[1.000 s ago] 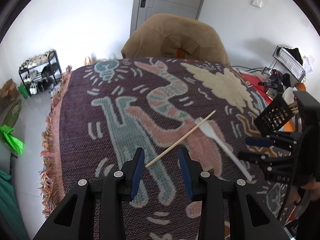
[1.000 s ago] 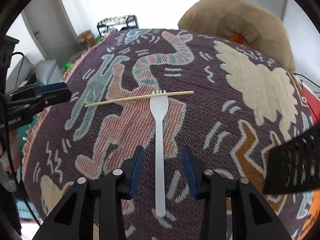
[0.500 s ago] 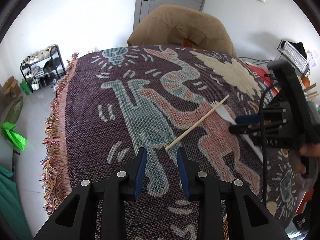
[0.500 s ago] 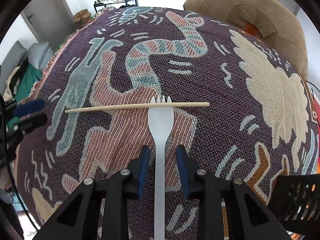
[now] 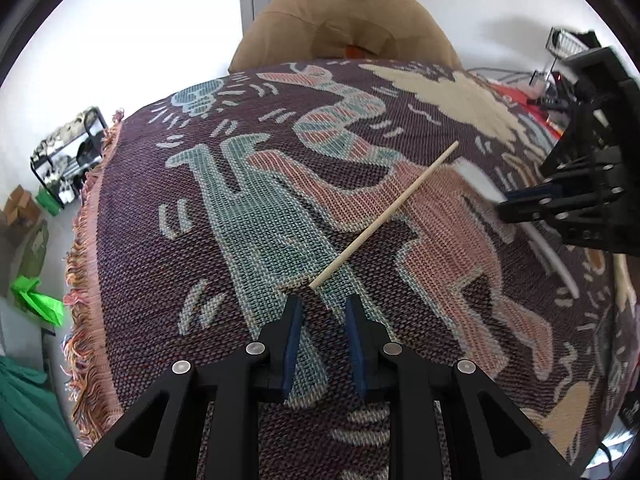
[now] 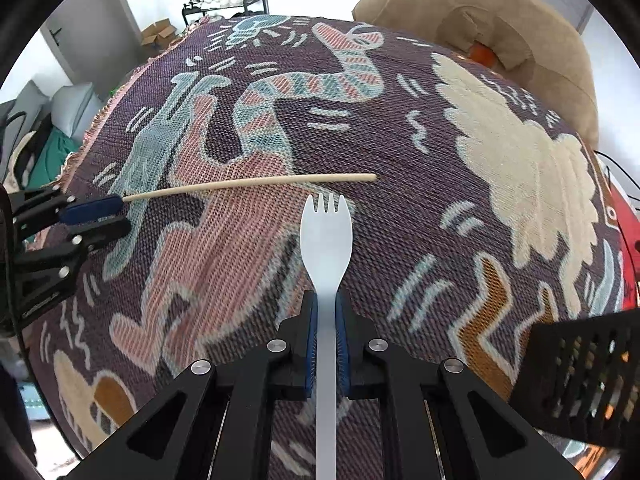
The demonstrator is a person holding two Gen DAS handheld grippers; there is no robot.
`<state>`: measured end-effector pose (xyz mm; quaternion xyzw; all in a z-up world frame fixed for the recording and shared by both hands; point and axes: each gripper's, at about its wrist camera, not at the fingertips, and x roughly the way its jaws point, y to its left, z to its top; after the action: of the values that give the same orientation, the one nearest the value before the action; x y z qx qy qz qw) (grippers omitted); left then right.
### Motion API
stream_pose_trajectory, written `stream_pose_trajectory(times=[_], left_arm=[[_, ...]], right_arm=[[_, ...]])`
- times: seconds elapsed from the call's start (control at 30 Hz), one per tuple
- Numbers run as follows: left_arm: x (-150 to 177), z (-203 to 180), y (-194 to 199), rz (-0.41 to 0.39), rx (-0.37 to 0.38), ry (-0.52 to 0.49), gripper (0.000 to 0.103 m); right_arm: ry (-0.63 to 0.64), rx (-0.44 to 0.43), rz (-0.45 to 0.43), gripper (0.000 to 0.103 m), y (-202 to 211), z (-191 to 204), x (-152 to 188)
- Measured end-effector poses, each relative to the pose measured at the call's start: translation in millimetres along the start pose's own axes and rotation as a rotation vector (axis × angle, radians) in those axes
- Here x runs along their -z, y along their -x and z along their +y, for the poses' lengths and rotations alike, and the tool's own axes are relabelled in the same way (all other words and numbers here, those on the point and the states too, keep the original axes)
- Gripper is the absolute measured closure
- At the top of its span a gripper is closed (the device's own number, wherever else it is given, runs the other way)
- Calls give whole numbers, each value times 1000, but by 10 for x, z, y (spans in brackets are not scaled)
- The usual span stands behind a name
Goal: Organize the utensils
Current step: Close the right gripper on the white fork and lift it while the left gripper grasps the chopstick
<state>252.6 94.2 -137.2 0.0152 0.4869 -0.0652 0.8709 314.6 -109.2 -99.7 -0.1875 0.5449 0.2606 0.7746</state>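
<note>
Meanwhile, right tool (image 6: 326, 312) clamped on fork (image 6: 326, 236)

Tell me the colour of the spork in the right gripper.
White spork, clearest in the right wrist view.

patterned woven blanket (image 6: 500, 168), wooden chopstick (image 6: 248, 185) lying on it

readable text: none in either view.
woven cloth (image 6: 248, 240): pictures only, no letters, under both grippers.
left gripper (image 6: 94, 214) body: faint raised marks, too blurred to read.
red surface (image 6: 624, 216) at the far right of the right gripper: pale marks, illegible.
</note>
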Motion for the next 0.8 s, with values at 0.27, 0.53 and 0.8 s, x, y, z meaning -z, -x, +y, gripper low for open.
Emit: stream_pose_trajectory(times=[0.27, 0.53, 0.8], left_arm=[[-90, 9, -58, -4, -27, -23, 79], [-122, -44, -67, -10, 17, -49, 95], [-151, -163, 386, -108, 64, -35, 99]], right_arm=[[-53, -17, -47, 92, 188, -156, 188], [-115, -42, -154, 92, 440, -231, 409], [-168, -108, -343, 92, 794, -298, 580]])
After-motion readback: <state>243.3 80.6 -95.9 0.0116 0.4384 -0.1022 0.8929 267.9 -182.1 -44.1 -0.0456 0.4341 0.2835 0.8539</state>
